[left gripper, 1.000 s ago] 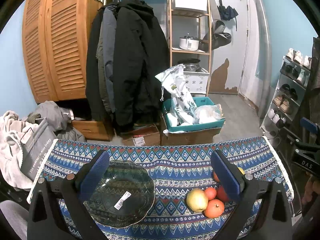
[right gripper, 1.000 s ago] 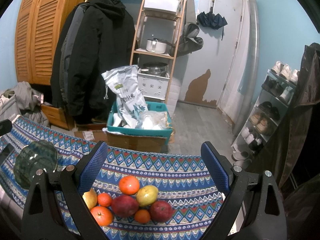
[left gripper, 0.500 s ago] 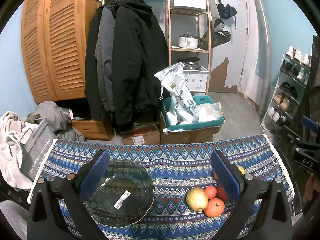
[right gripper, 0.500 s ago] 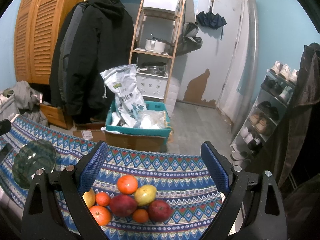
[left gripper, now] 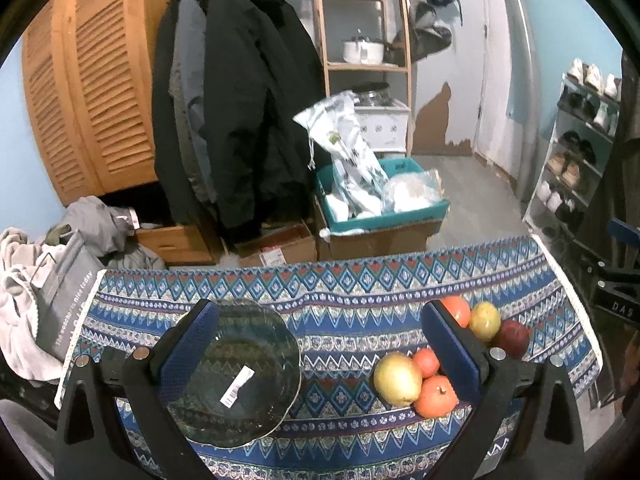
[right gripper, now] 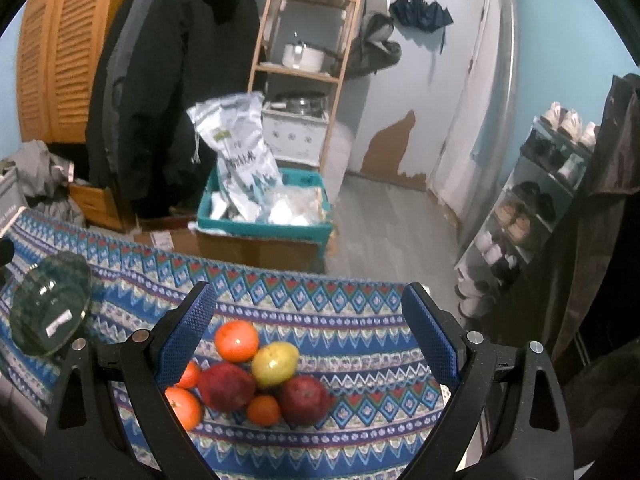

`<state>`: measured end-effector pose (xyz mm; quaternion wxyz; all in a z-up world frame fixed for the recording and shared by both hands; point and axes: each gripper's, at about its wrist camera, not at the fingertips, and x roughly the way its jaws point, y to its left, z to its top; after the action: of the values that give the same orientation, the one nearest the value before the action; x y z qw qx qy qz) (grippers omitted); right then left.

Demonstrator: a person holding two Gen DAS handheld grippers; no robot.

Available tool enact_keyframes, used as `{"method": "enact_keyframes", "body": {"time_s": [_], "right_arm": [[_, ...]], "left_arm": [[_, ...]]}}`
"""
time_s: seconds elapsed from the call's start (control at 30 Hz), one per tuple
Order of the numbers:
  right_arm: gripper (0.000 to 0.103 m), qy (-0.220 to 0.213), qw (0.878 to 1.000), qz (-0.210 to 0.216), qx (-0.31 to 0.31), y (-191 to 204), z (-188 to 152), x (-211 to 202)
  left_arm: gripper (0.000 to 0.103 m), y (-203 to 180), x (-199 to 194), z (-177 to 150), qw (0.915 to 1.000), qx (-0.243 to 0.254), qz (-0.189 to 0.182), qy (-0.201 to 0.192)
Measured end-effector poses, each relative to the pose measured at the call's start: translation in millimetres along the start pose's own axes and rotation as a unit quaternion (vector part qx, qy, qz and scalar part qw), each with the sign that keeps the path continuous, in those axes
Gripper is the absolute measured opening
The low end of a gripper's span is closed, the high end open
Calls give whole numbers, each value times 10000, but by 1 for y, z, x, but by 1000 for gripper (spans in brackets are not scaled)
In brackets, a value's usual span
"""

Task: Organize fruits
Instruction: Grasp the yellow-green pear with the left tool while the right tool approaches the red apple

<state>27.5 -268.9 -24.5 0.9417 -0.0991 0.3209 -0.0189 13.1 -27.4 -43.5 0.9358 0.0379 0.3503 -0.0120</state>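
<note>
The left gripper [left gripper: 318,344] and the right gripper [right gripper: 310,330] both stand wide apart, holding nothing. The fruits [right gripper: 250,376], orange, red and yellow-green, lie bunched on the patterned tablecloth [right gripper: 344,324], partly hidden behind the right gripper's left finger. Left of them rests an empty glass plate [left gripper: 236,372]. Farther, a teal crate [left gripper: 384,208] stands on the floor.
</note>
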Motion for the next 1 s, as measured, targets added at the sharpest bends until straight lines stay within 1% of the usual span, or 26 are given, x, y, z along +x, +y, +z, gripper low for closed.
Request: {"method": "enact_keyframes", "body": {"time_s": [0.07, 0.2, 0.3, 0.53, 0.77, 1.0], "right_arm": [[92, 128, 9999, -6, -12, -1, -5, 6], [92, 441, 9990, 6, 25, -7, -18, 20], [92, 651, 9979, -18, 31, -12, -27, 31], [92, 1065, 9943, -38, 20, -14, -47, 53], [92, 1496, 9887, -17, 122, -20, -70, 79], [92, 1841, 9827, -56, 177, -26, -89, 98]], "left_arm": [[102, -5, 5, -2, 9999, 72, -1, 71], [102, -12, 18, -8, 9995, 106, -114, 287], [102, -17, 27, -12, 9993, 214, -47, 317], [102, -29, 57, -25, 9966, 352, -110, 739], [102, -43, 93, -40, 9913, 360, -313, 1225], [102, -59, 126, -56, 9836, 436, -452, 1689]]}}
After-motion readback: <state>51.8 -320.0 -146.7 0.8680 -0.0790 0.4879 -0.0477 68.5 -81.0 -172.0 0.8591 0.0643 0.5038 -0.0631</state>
